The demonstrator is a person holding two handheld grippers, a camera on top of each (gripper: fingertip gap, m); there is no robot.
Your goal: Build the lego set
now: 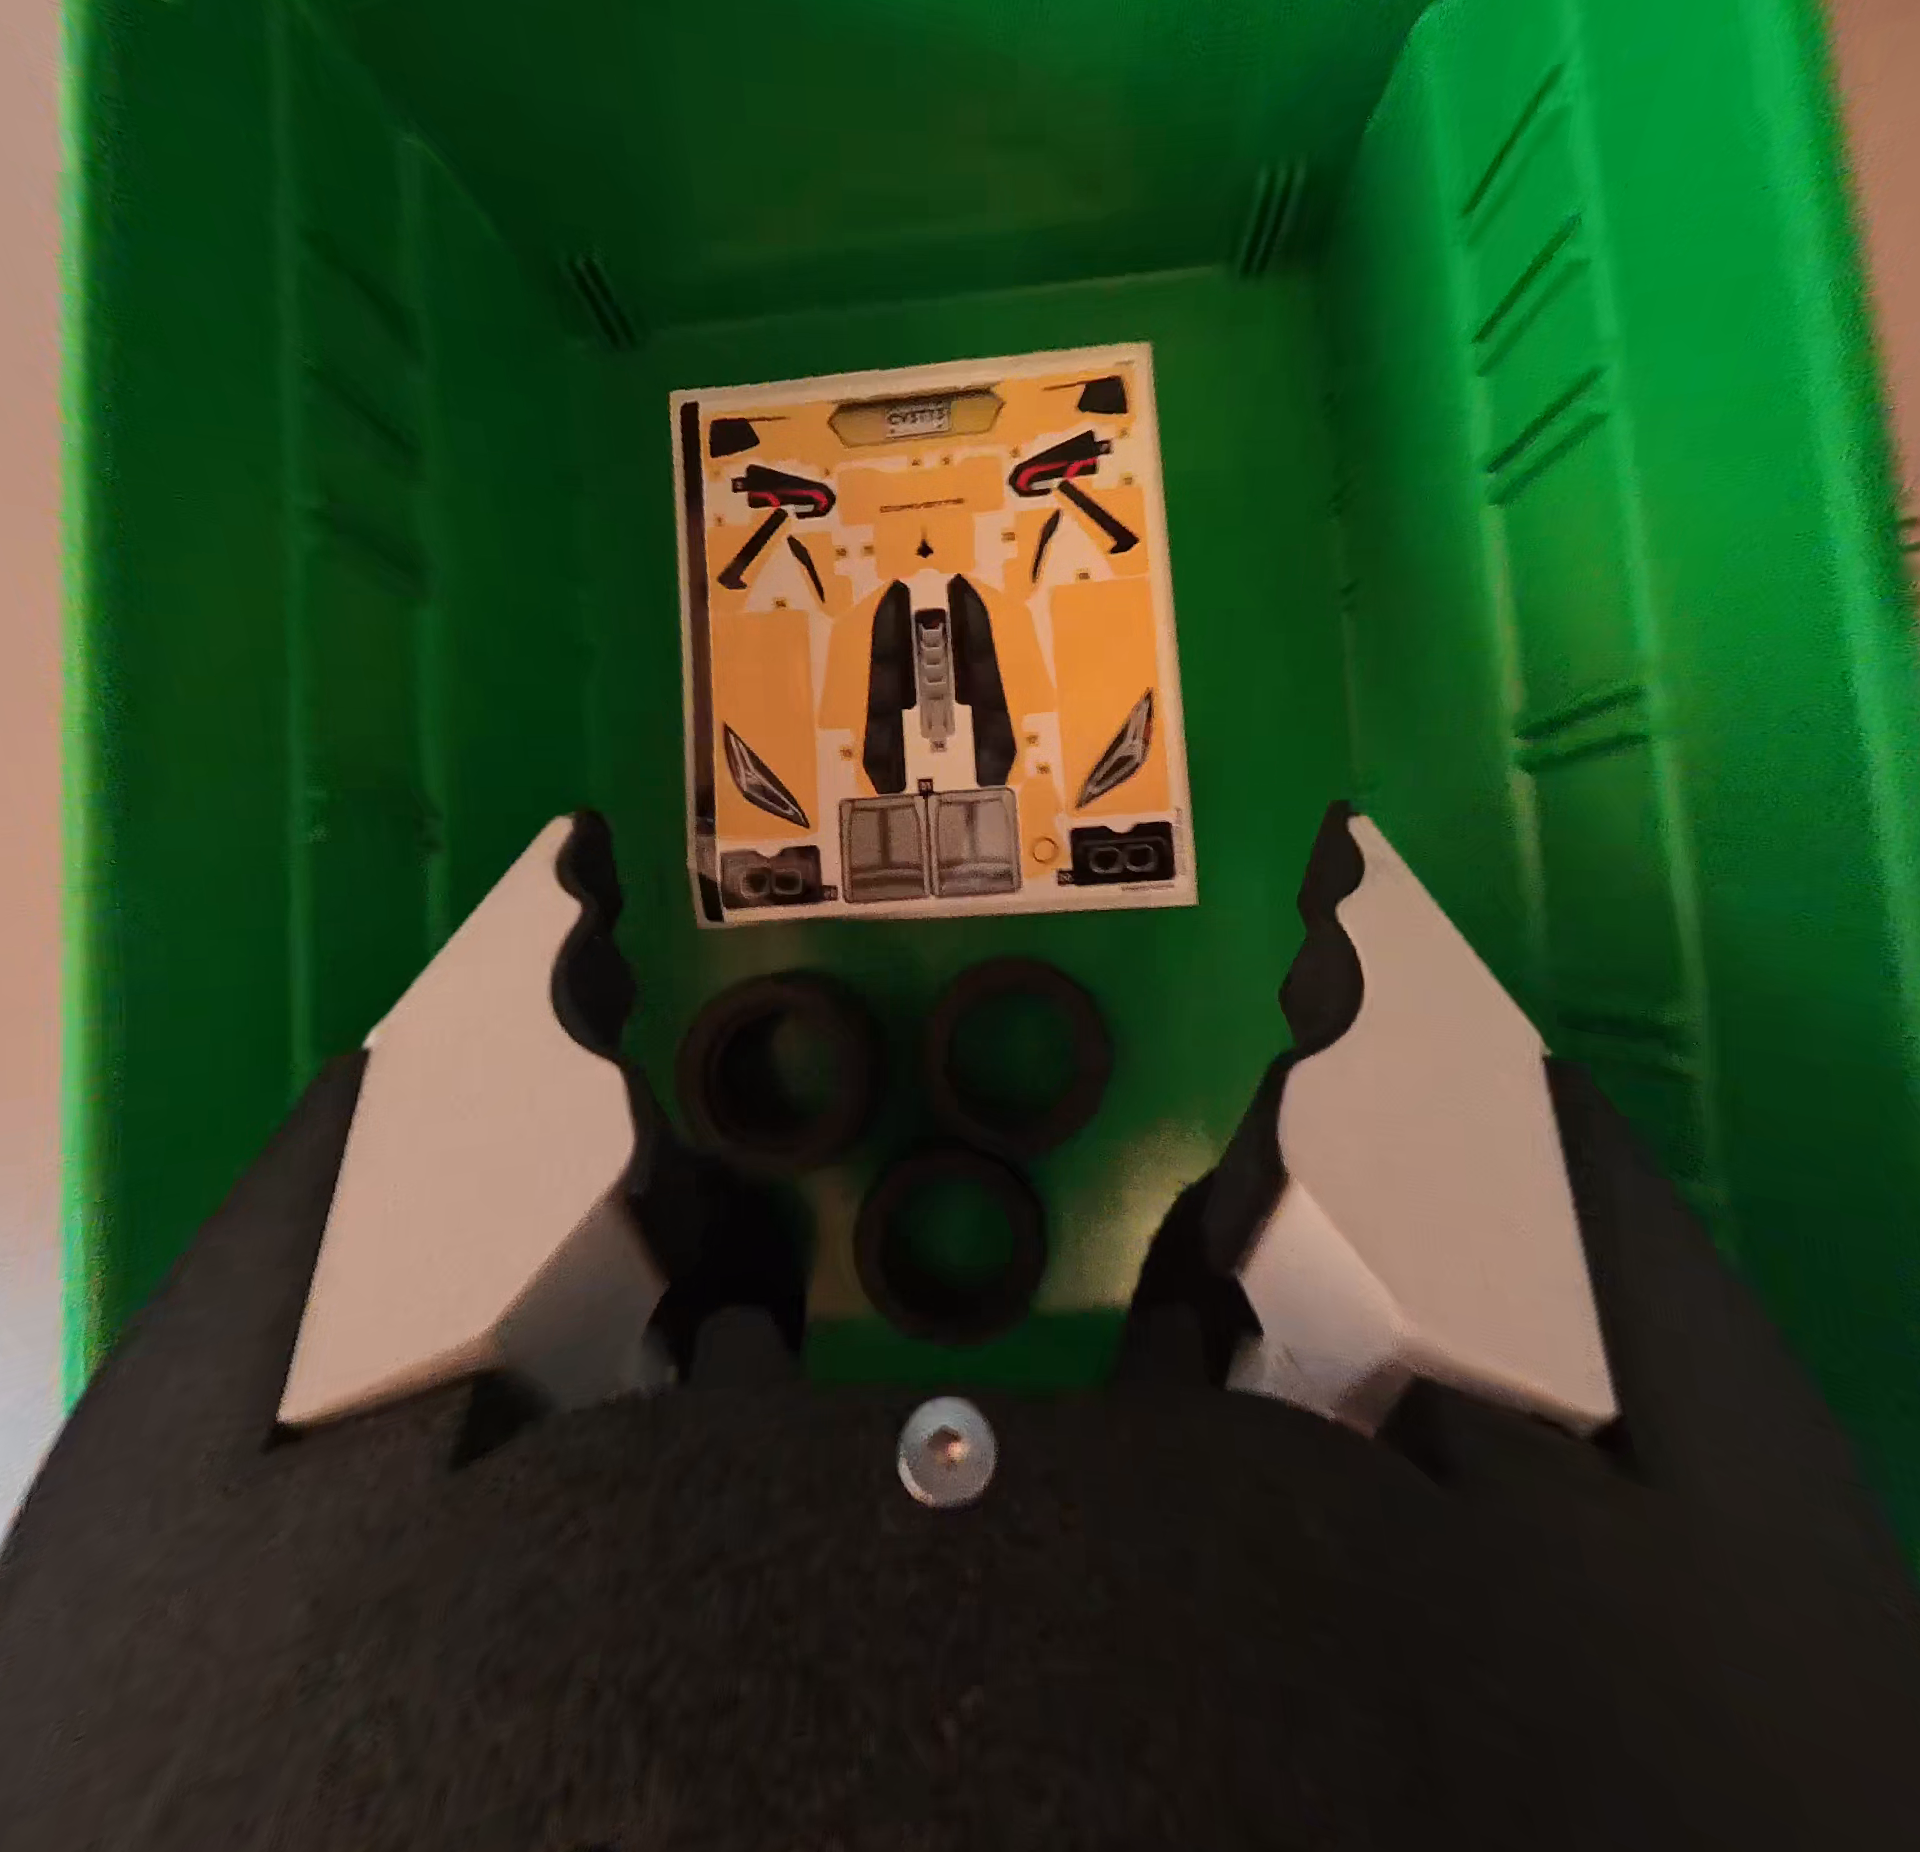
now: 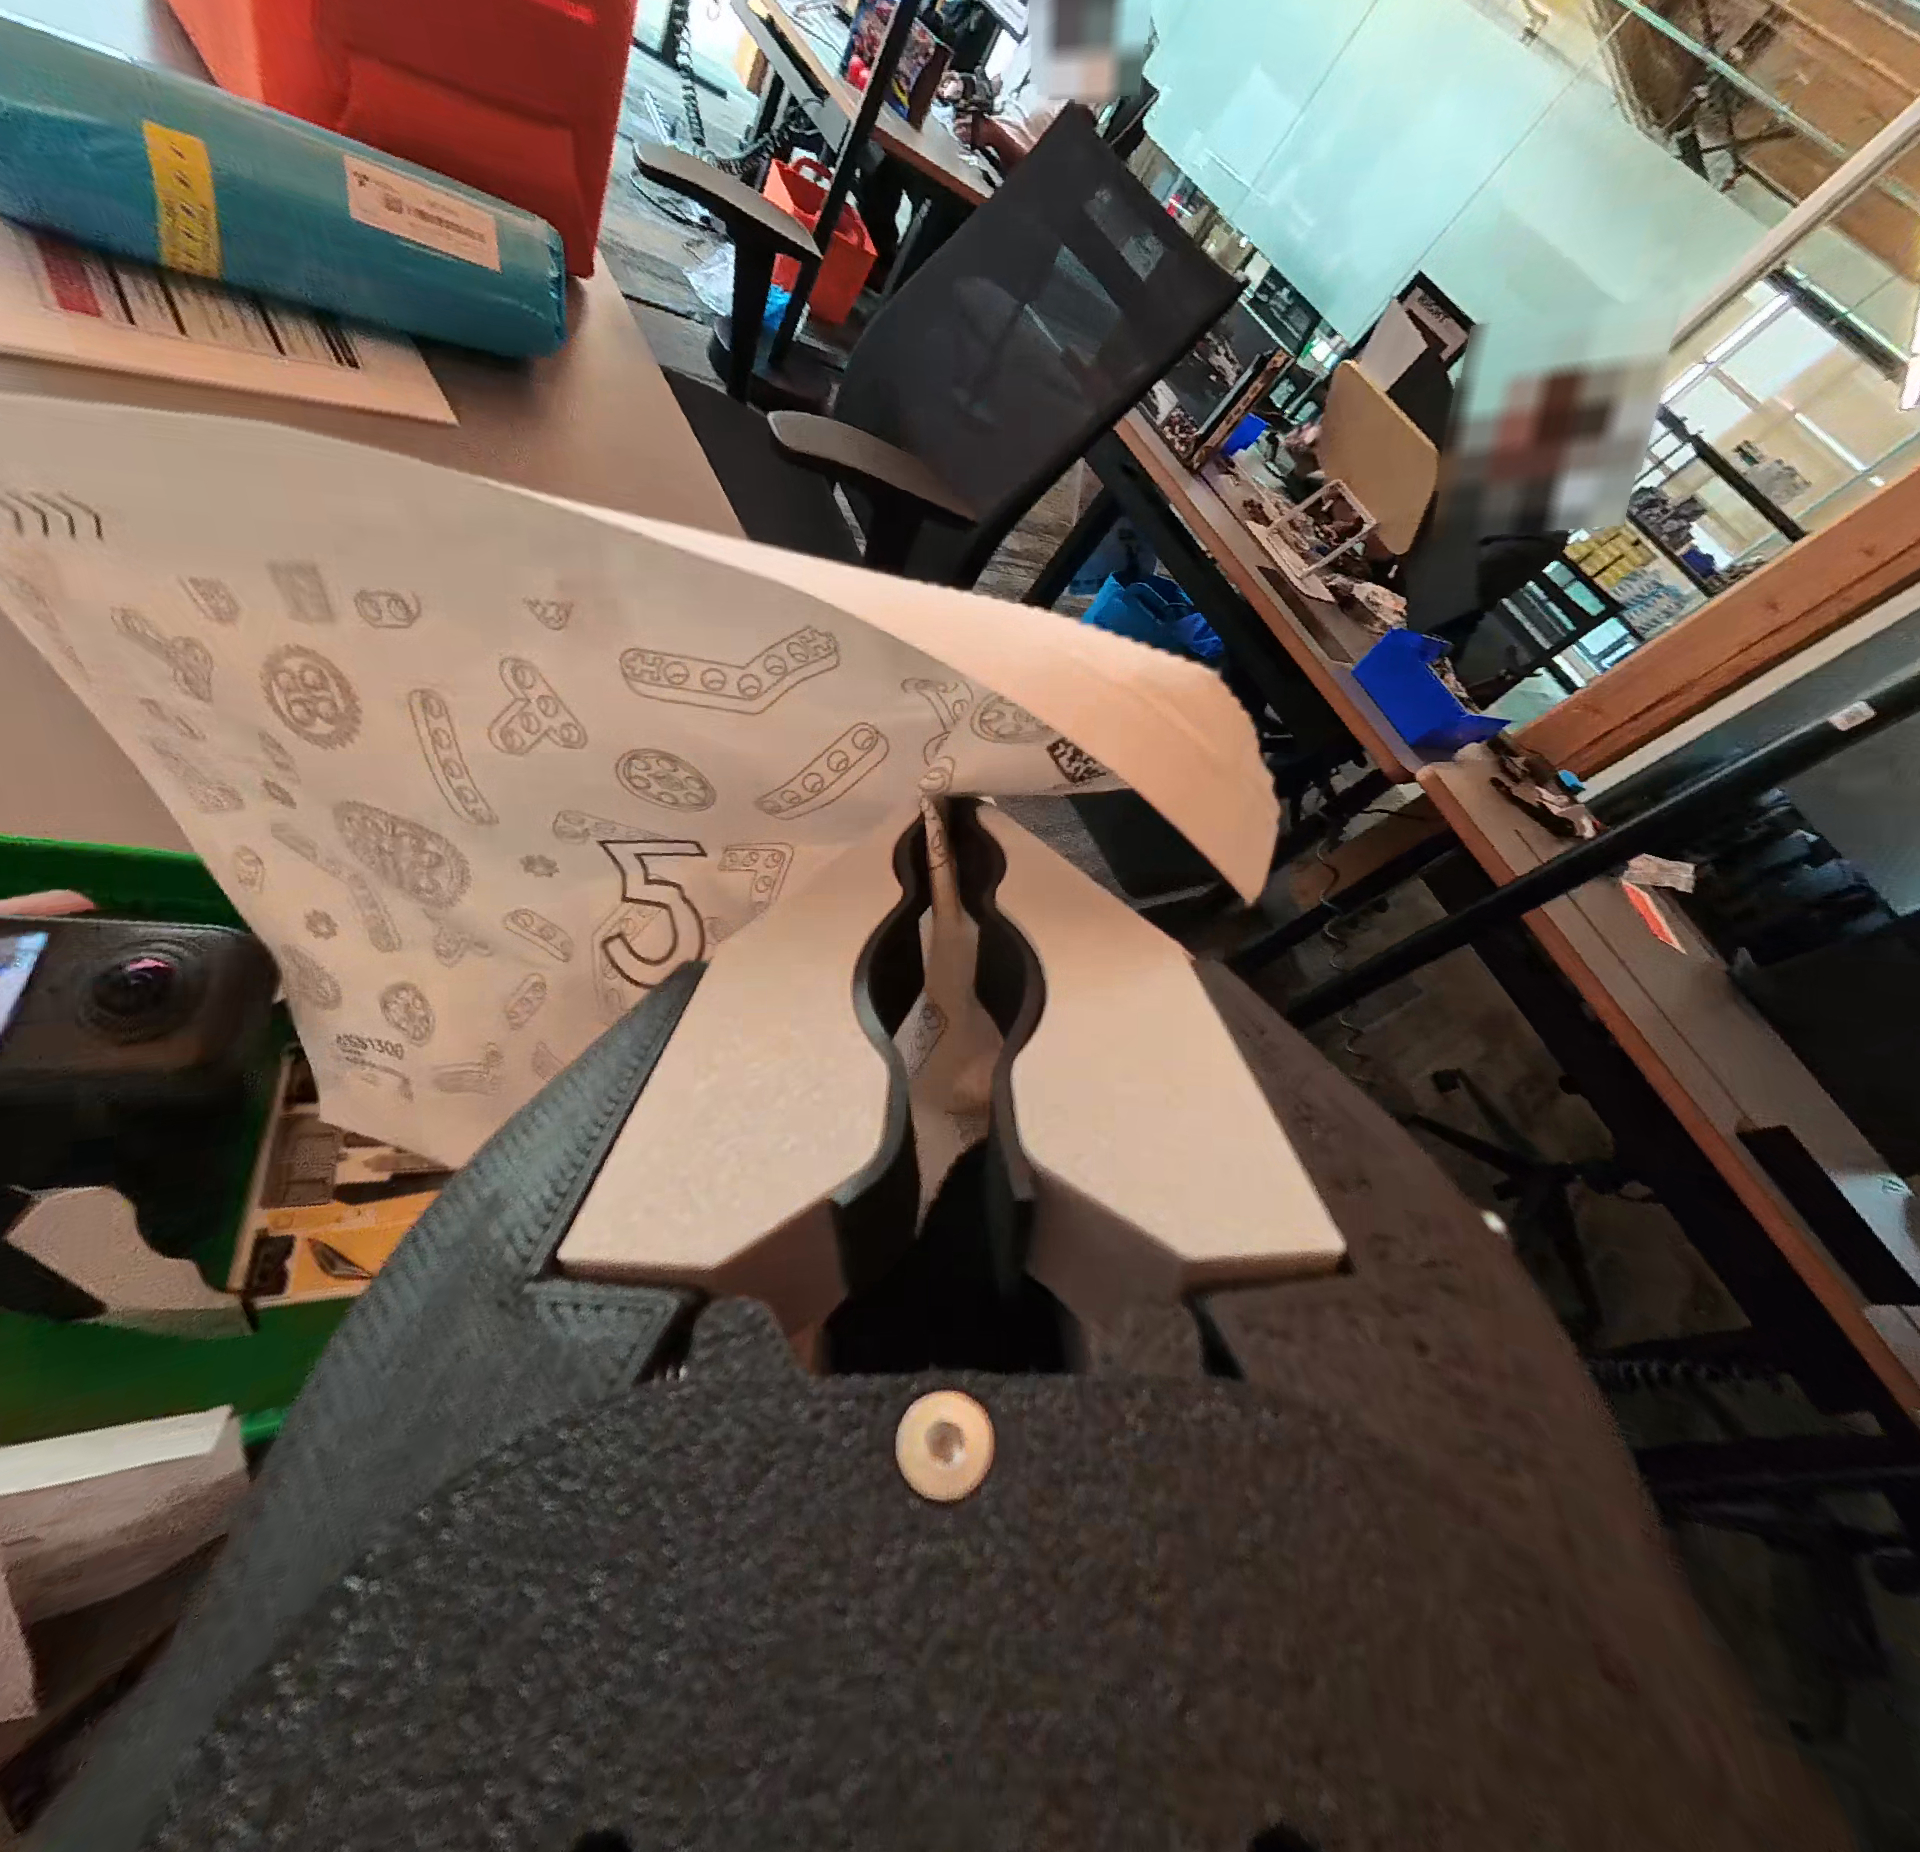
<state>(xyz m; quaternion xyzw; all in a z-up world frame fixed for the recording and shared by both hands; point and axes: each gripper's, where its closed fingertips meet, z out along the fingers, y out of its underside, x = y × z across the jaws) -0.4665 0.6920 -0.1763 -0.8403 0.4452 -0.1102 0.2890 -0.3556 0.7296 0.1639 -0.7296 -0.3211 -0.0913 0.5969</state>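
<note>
In the left wrist view my left gripper (image 1: 961, 836) is open and empty, pointing down into a green bin (image 1: 1558, 555). On the bin floor lie a yellow sticker sheet (image 1: 935, 639) and three black rubber tyres (image 1: 951, 1241) between my fingers. In the right wrist view my right gripper (image 2: 951, 815) is shut on the edge of a white paper parts bag (image 2: 520, 742) printed with part outlines, held up above the table. The left gripper with its camera (image 2: 125, 1023) shows at the left, over the green bin (image 2: 104, 867).
A teal package (image 2: 260, 192), a red bin (image 2: 416, 57) and a printed sheet (image 2: 208, 337) lie on the table behind the bag. A white box (image 2: 104, 1490) sits at lower left. A black office chair (image 2: 1018, 348) and other desks stand to the right. One gripper's finger ends stand about 35 cm off the other's.
</note>
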